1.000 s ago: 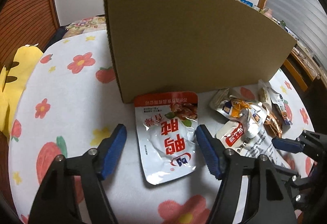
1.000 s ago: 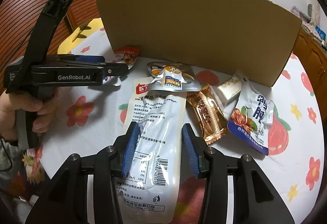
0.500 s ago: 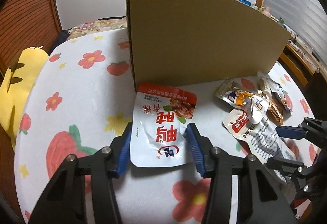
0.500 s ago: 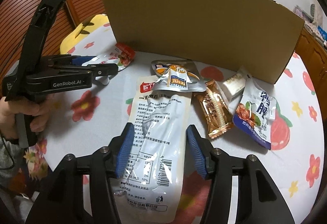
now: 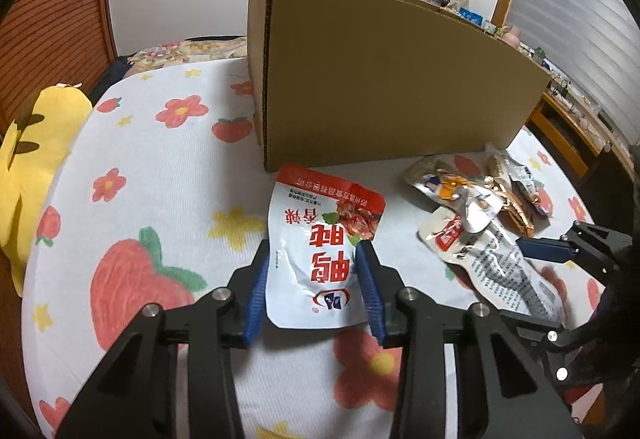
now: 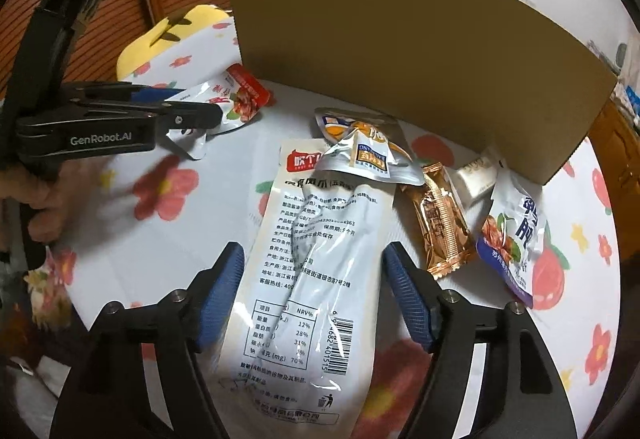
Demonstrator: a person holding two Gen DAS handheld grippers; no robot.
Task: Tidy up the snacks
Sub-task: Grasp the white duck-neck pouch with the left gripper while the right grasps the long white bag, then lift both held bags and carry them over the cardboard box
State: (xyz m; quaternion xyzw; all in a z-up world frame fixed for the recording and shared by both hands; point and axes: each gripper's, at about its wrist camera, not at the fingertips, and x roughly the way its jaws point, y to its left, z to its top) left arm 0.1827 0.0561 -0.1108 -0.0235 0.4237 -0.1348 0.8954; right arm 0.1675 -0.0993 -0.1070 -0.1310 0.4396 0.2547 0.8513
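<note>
On a flower-print desk (image 5: 168,175) before an upright cardboard box (image 5: 380,87), the left gripper (image 5: 316,287) fingers are closing onto a red-topped white snack pouch (image 5: 320,247), the right gripper (image 6: 316,299) fingers opening around a long white packet (image 6: 316,263); other snacks (image 6: 440,219) lie loose, sorting apparently barely begun.

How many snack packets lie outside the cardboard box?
6: red-topped pouch between the left gripper's closing jaws; long white pouch; silver pouch; bronze bar; small cream packet; blue-edged pouch. Others may be hidden.
</note>
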